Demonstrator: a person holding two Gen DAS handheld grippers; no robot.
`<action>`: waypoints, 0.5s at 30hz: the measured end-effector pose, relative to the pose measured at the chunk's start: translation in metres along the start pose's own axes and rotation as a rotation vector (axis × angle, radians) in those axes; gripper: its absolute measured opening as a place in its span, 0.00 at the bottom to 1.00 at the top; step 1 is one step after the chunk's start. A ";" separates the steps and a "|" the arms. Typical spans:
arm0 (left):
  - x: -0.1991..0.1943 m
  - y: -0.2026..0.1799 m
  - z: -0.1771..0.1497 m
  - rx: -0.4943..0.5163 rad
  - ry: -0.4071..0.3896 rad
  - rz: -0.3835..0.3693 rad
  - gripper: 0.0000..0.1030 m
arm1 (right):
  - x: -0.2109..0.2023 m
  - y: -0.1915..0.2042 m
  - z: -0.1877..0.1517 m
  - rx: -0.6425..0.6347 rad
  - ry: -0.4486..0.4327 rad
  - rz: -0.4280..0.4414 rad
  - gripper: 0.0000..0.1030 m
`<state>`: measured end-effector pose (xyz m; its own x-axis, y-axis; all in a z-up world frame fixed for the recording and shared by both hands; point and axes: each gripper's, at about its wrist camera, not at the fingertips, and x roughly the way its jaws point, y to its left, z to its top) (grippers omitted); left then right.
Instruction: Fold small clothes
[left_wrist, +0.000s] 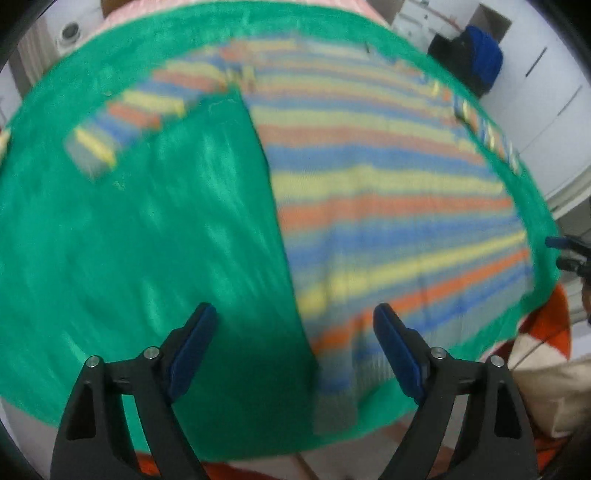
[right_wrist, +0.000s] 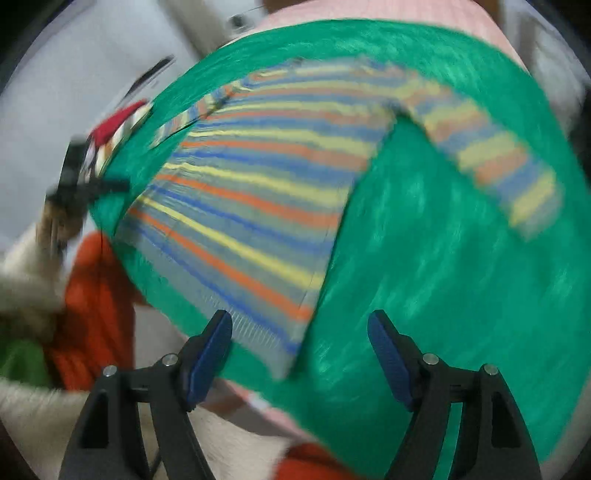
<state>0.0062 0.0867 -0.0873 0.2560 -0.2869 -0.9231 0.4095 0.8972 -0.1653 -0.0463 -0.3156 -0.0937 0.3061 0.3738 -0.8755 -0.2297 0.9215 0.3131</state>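
Two grippers are seen low in their own views, each with its fingers spread wide and nothing held between them. The left gripper (left_wrist: 293, 349) is seen above the bottom edge of a striped sweater (left_wrist: 369, 206), its left finger (left_wrist: 194, 347) over bare green cloth (left_wrist: 129, 240) and its right finger over the ribbed hem; whether either finger touches the fabric cannot be told. The right gripper (right_wrist: 299, 356) is seen above the opposite bottom corner of the sweater (right_wrist: 251, 206), with its left finger (right_wrist: 210, 354) near the hem and its right finger over the green cloth (right_wrist: 461, 295).

Beyond the fingers, the sweater is spread flat on the green cloth, banded in blue, yellow, orange and grey. One sleeve (left_wrist: 122, 122) is stretched out to the side in the left view, and the other sleeve (right_wrist: 491, 155) is stretched out to the side in the right view. Orange fabric (right_wrist: 96, 306) is bunched just off the near edge of the cloth. Farther off, the other gripper is glimpsed at the frame edge in each view, blurred, and a white cabinet (left_wrist: 546, 92) is seen behind
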 end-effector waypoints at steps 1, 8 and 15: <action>0.004 -0.007 -0.009 0.002 0.002 0.000 0.78 | 0.014 -0.004 -0.012 0.071 -0.010 0.008 0.73; 0.000 -0.035 -0.028 0.032 -0.047 0.045 0.03 | 0.053 -0.005 -0.036 0.255 -0.088 0.040 0.03; 0.028 -0.028 -0.036 -0.002 -0.019 0.061 0.03 | 0.050 -0.013 -0.050 0.302 -0.060 -0.047 0.02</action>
<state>-0.0292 0.0659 -0.1209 0.2968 -0.2383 -0.9247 0.3913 0.9137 -0.1099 -0.0745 -0.3144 -0.1598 0.3662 0.3271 -0.8711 0.0681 0.9242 0.3757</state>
